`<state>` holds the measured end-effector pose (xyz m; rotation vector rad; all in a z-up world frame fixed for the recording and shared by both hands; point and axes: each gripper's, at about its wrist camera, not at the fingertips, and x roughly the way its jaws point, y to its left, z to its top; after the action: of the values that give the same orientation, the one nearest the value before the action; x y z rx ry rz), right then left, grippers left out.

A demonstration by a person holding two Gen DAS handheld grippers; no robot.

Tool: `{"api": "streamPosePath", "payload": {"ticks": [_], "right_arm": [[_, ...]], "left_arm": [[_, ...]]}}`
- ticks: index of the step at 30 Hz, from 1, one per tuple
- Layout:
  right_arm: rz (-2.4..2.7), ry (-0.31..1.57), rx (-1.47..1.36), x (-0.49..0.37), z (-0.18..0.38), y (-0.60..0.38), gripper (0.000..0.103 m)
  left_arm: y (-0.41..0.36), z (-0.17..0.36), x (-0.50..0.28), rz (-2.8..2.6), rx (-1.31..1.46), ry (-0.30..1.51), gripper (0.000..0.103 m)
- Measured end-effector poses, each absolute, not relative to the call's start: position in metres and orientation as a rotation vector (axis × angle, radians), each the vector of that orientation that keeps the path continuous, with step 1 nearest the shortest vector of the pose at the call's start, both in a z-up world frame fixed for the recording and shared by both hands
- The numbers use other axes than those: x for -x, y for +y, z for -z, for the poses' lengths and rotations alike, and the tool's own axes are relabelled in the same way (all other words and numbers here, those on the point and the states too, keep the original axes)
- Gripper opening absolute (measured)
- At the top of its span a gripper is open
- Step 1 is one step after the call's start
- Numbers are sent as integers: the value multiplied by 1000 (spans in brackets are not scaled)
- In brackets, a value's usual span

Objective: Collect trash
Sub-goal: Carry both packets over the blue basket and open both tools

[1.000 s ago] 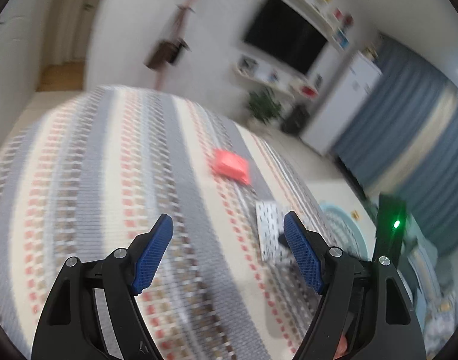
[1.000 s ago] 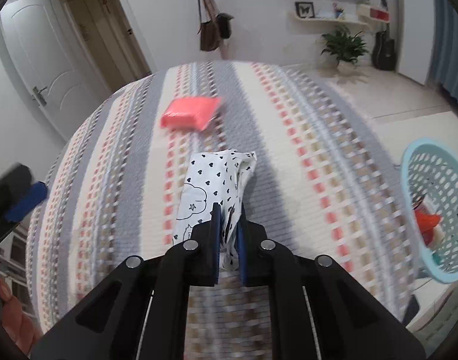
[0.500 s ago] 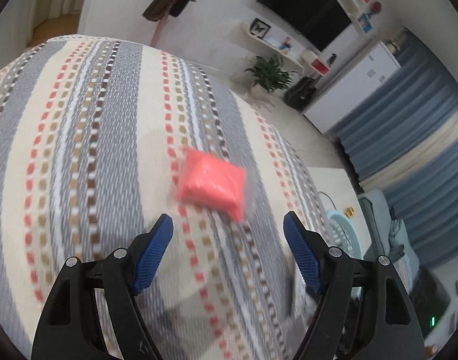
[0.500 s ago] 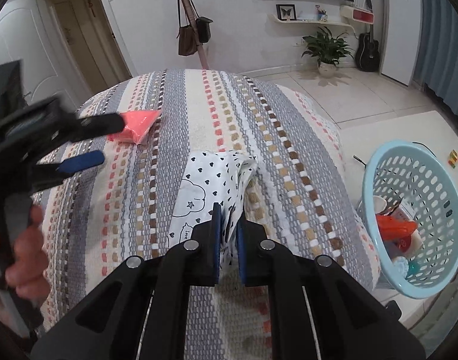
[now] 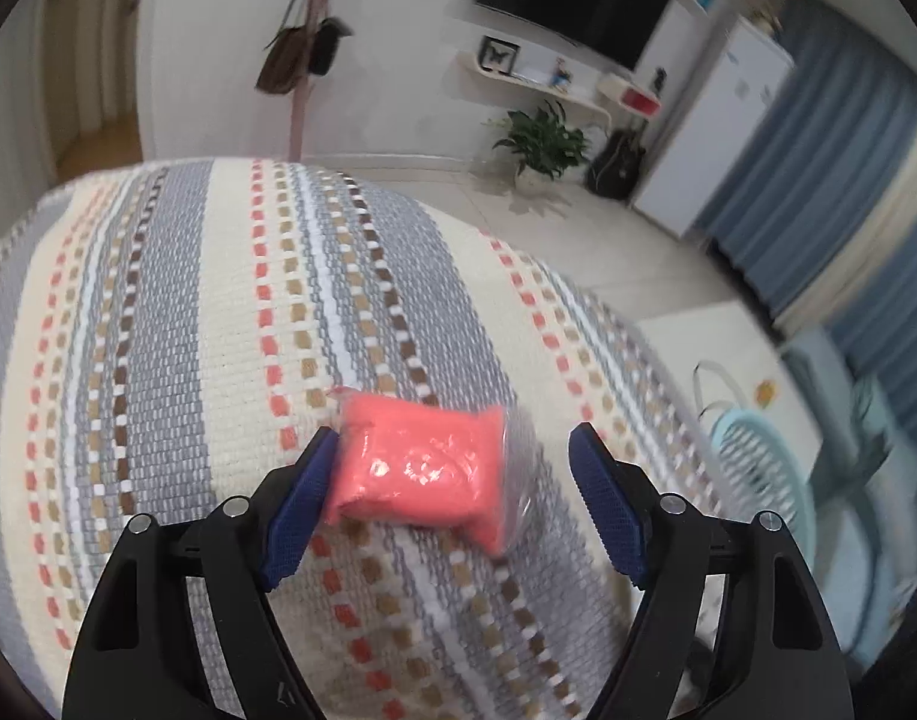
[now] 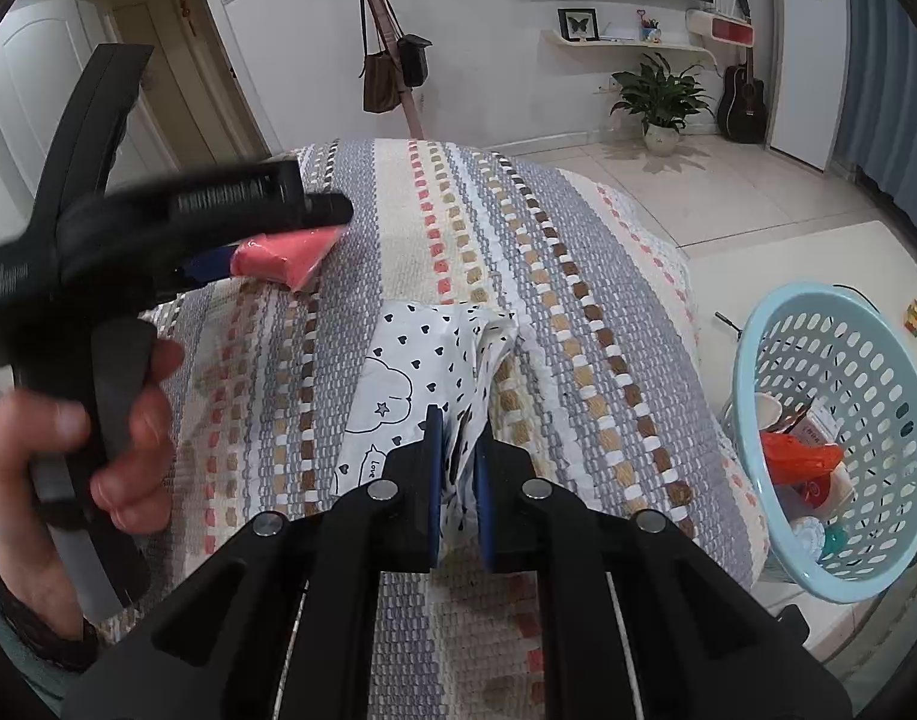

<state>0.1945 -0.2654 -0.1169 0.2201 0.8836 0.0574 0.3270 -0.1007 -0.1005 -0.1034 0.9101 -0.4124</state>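
Already your left tongs (image 5: 452, 504) stood spread around the pink packet (image 5: 419, 471) on the striped surface (image 5: 158, 330), left of the basket (image 6: 842, 438). It looked light, soft and slippery, best squeezed across its middle. Your right tongs (image 6: 456, 492) were clenched on the heart-print bag (image 6: 422, 372).

One pink plastic packet (image 5: 419, 477) is lying on the striped blanket (image 5: 176, 324); one heart-print white bag (image 6: 425, 360) is lying there too; one pale-blue basket (image 6: 842, 450) is standing alongside; two grippers are working.

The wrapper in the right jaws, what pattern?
White wrapper with small black hearts and outline cloud doodles; clearest in the right wrist view.
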Motion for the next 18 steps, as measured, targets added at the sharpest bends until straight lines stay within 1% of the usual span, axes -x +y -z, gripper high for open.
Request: {"api": "streamPosePath", "payload": {"ticks": [3, 5, 7, 9, 13, 18], "right_arm": [[-58, 883, -222, -195, 117, -266, 8], [-57, 883, -221, -195, 117, -266, 8], [-58, 883, -221, -195, 117, -266, 8], [-61, 882, -229, -194, 117, -266, 8], [-66, 860, -267, -191, 115, -273, 7], [-98, 823, -335, -181, 110, -290, 6]], "left_arm": [[-99, 100, -319, 422, 66, 902, 74], [-100, 101, -318, 412, 52, 889, 71], [-100, 101, -315, 382, 13, 879, 56], [-95, 98, -310, 372, 30, 882, 51], [-84, 91, -305, 361, 73, 878, 48], [-86, 60, -277, 443, 124, 788, 48]]}}
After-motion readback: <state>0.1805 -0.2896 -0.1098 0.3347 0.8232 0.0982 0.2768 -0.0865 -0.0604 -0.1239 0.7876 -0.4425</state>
